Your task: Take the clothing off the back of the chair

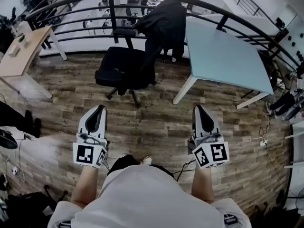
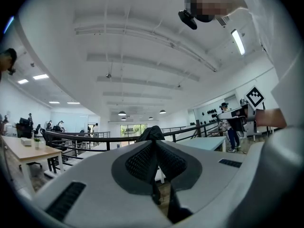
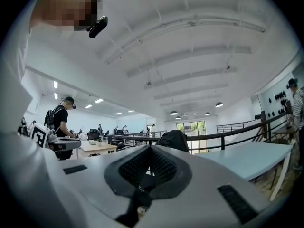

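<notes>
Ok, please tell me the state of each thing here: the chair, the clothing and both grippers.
office chair: upright, seat empty.
black jacket: draped over the back of the office chair, untouched.
left gripper: jaws together, empty, level, short of the chair.
right gripper: jaws together, empty, level, short of the chair.

The clothing (image 1: pixel 164 25) is black, like the chair (image 1: pixel 121 68) and the railing (image 1: pixel 222 18). The tabletop (image 1: pixel 223 56) is pale blue on white legs. A second tabletop (image 1: pixel 21 53) is light wood. The floor (image 1: pixel 156 122) shows grey-brown wood planks. The left gripper (image 1: pixel 99 108) and right gripper (image 1: pixel 198 108) are white-grey with black, fine-dotted fingers (image 2: pixel 142 163). Their cubes (image 1: pixel 89 154) bear black-and-white square markers.
</notes>
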The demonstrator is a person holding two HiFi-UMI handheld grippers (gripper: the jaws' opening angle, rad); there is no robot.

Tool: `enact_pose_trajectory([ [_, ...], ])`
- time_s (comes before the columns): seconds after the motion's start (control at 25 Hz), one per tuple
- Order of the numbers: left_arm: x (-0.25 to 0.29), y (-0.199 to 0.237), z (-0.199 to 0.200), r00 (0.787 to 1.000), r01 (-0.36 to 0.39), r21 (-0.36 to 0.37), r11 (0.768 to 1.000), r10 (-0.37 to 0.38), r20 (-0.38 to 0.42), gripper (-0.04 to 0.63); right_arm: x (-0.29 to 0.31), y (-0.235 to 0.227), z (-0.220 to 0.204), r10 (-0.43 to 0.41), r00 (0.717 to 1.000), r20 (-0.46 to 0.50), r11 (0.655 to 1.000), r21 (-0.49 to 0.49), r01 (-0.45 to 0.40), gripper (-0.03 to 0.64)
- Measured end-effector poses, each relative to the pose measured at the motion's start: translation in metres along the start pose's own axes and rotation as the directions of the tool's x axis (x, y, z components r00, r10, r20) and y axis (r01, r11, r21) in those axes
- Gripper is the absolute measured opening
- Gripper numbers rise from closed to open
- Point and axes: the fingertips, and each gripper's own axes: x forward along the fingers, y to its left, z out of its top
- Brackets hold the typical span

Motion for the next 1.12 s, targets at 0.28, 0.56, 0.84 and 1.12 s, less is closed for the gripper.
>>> enact_pose_trajectory([
  [0.28, -0.002, -0.001, -0.012, 0.999, -0.021, -0.013, 1.000, 0.021, -0.044, 0.043, 0.005, 0.003, -0.020, 0.036, 0.998, -0.045, 0.999, 0.019, -0.035, 0.018],
  [0.56, 0.051, 0.006, -0.035, 0.997, 0.034, -0.054, 0.998, -0.037, -0.061, 0.043, 0.043, -0.011, -0.042, -0.005, 0.993, -0.117, 1.000, 0.018, 0.007, 0.019],
  [0.84, 0.141, 0.050, -0.030, 0.997, 0.071, -0.080, 0.994, -0.073, -0.020, 0.043, 0.132, -0.035, -0.032, -0.034, 0.987, -0.154, 0.999, 0.006, 0.035, 0.020],
  [1.12, 0.214, 0.102, -0.029, 0.991, 0.136, -0.114, 0.984, -0.135, 0.016, 0.043, 0.218, -0.027, -0.008, -0.066, 0.987, -0.147, 0.997, -0.034, 0.062, 0.020],
])
